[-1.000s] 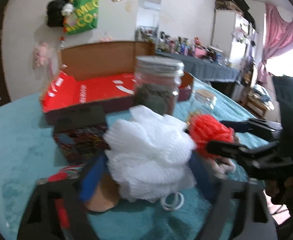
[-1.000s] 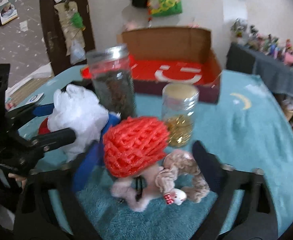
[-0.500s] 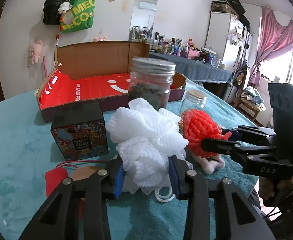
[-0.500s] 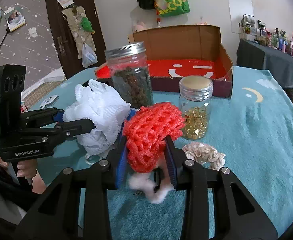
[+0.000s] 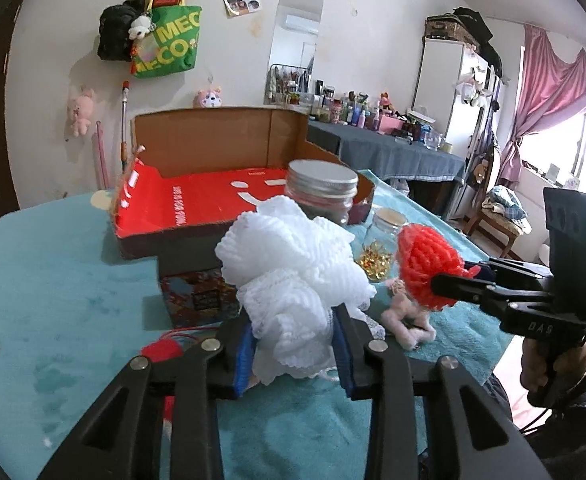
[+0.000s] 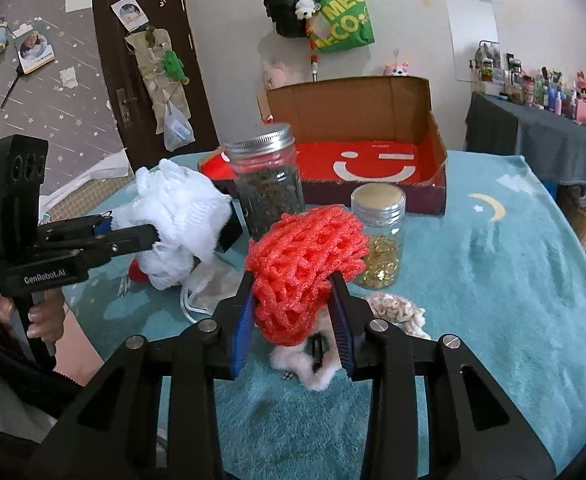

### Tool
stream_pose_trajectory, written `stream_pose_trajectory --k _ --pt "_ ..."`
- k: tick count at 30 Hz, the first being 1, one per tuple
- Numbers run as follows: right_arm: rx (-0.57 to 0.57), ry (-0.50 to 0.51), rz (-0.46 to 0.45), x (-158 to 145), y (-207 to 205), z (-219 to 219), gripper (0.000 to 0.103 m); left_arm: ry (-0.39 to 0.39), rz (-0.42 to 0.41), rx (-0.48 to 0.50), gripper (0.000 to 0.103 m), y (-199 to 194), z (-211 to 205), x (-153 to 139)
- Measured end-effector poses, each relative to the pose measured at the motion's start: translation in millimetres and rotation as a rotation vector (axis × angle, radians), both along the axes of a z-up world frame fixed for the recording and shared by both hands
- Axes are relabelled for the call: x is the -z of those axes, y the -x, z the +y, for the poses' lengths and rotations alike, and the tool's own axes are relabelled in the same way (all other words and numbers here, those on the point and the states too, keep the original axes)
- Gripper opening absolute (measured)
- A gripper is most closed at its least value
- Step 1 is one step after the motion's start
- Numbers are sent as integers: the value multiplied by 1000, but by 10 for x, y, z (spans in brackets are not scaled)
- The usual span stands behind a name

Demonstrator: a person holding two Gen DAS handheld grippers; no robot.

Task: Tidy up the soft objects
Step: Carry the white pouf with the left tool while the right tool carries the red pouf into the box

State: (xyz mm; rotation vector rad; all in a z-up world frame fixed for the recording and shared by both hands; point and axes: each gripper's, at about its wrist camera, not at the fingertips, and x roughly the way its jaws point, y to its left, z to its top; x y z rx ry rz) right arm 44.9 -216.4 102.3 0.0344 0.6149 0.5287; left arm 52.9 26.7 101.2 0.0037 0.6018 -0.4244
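Now my left gripper (image 5: 293, 350) clamps one white mesh puff (image 5: 293, 276) above the teal cloth (image 5: 61, 280); two jars (image 6: 267, 184) between; my right gripper (image 6: 293, 322) pinches one red net ball (image 6: 305, 260).

Count of things on the turquoise table

Two mesh puffs are seen: one white puff (image 5: 293, 276) and one red puff (image 6: 305, 264). Two glass jars stand there: a tall jar (image 6: 267, 184) with a metal lid and a short jar (image 6: 381, 236) of gold bits. There is one open cardboard box (image 6: 373, 136), one small patterned box (image 5: 197, 296), one beige scrunchie (image 6: 397, 312), and one pale fluffy piece (image 6: 313, 368).
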Motion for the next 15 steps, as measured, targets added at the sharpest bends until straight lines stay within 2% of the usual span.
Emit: stream_pose_trajectory --k 15 --pt "50 20 -70 -367 -137 -270 33 -33 -92 -48 35 -167 352 -440"
